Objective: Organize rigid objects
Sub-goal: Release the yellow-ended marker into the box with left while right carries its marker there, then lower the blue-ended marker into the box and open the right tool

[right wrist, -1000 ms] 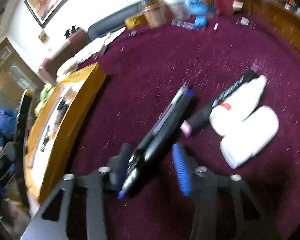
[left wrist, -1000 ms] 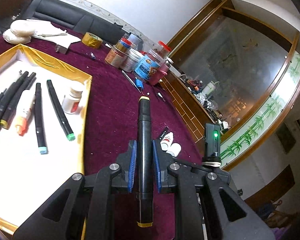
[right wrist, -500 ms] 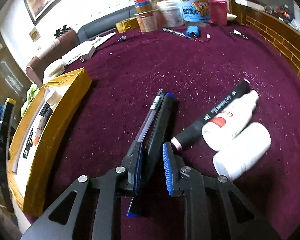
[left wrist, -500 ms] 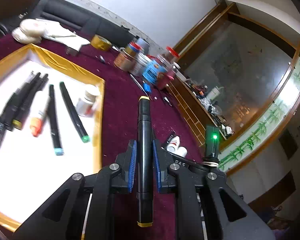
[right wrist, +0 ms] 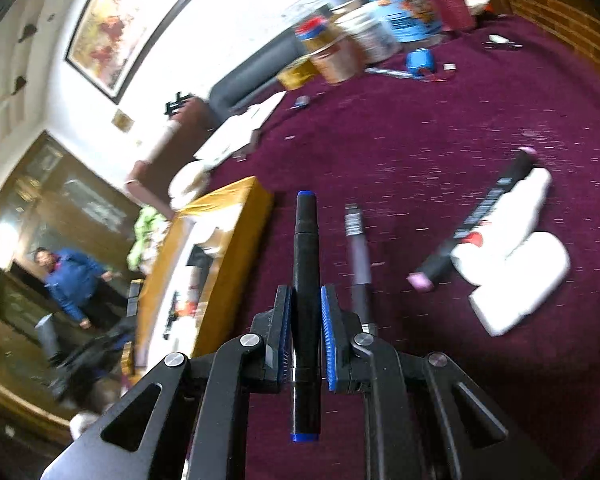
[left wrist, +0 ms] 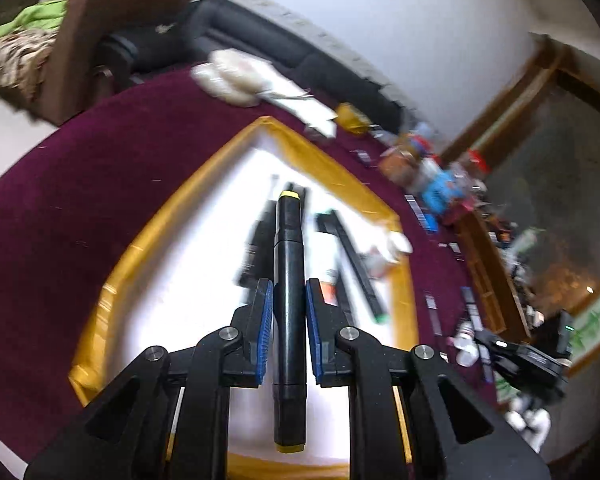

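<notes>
My left gripper [left wrist: 287, 304] is shut on a black marker with yellow ends [left wrist: 288, 280], held above the gold-rimmed white tray [left wrist: 180, 208]. Several markers [left wrist: 356, 268] and a small white bottle [left wrist: 388, 248] lie in the tray. My right gripper [right wrist: 305, 316] is shut on a black marker with blue ends [right wrist: 306, 264], held above the maroon tablecloth. A clear pen [right wrist: 358, 256], a pink-capped black marker [right wrist: 476, 216] and two white bottles [right wrist: 516, 276] lie on the cloth to its right. The tray's gold wall [right wrist: 228, 248] is to its left.
Jars and tins [right wrist: 380, 28] stand at the table's far side, also blurred in the left wrist view [left wrist: 428, 172]. White paper and cloth [left wrist: 252, 84] lie beyond the tray. A person in blue [right wrist: 68, 280] stands at the far left. Small bits lie scattered on the cloth [left wrist: 432, 304].
My left gripper swung left with the yellow-ended marker, from over the cloth to over the tray. My right gripper lifted the blue-ended marker off the cloth; the clear pen stayed down.
</notes>
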A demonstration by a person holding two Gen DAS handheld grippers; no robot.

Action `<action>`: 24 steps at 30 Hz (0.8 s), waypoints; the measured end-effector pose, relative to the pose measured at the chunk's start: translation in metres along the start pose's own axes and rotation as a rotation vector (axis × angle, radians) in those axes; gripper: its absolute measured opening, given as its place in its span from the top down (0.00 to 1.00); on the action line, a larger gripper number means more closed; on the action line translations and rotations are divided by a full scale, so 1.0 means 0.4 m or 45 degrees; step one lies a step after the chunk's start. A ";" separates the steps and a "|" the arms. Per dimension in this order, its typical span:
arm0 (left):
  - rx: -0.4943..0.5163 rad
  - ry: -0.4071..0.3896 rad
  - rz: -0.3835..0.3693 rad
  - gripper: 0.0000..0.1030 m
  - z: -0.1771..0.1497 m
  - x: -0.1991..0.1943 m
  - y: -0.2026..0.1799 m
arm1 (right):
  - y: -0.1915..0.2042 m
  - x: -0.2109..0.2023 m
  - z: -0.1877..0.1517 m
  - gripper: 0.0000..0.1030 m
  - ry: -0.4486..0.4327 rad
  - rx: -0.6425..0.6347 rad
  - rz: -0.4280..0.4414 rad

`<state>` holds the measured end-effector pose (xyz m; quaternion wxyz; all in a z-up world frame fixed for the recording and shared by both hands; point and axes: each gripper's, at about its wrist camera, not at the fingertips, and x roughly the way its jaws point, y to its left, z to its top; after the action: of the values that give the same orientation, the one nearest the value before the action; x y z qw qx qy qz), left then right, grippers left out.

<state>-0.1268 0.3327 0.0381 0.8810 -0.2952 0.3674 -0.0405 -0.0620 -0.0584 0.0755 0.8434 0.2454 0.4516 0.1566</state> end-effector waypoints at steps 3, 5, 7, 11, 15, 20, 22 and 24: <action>0.001 0.026 0.080 0.87 0.032 0.030 0.020 | 0.062 0.022 -0.004 0.87 0.042 -0.037 0.088; 0.014 0.028 0.124 0.87 0.047 0.045 0.026 | 0.094 0.040 -0.010 0.87 0.070 -0.065 0.118; 0.018 0.036 0.153 0.87 0.066 0.061 0.034 | 0.137 0.066 -0.018 0.87 0.106 -0.103 0.137; 0.042 0.028 0.189 0.78 0.087 0.075 0.030 | 0.204 0.112 -0.038 0.87 0.169 -0.152 0.159; -0.004 0.001 0.123 0.67 0.087 0.057 0.044 | 0.245 0.152 -0.057 0.87 0.217 -0.178 0.167; -0.052 -0.112 0.042 0.56 0.056 -0.054 0.068 | 0.301 0.207 -0.072 0.87 0.293 -0.190 0.198; -0.097 -0.178 0.024 0.49 0.034 -0.110 0.093 | 0.333 0.236 -0.076 0.87 0.323 -0.198 0.207; -0.143 -0.255 0.015 0.46 0.003 -0.165 0.127 | 0.364 0.260 -0.081 0.87 0.348 -0.205 0.223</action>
<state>-0.1812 0.3941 0.0521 0.8956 -0.3445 0.2809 0.0150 -0.0390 0.1220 0.0698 0.7742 0.1918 0.5249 0.2970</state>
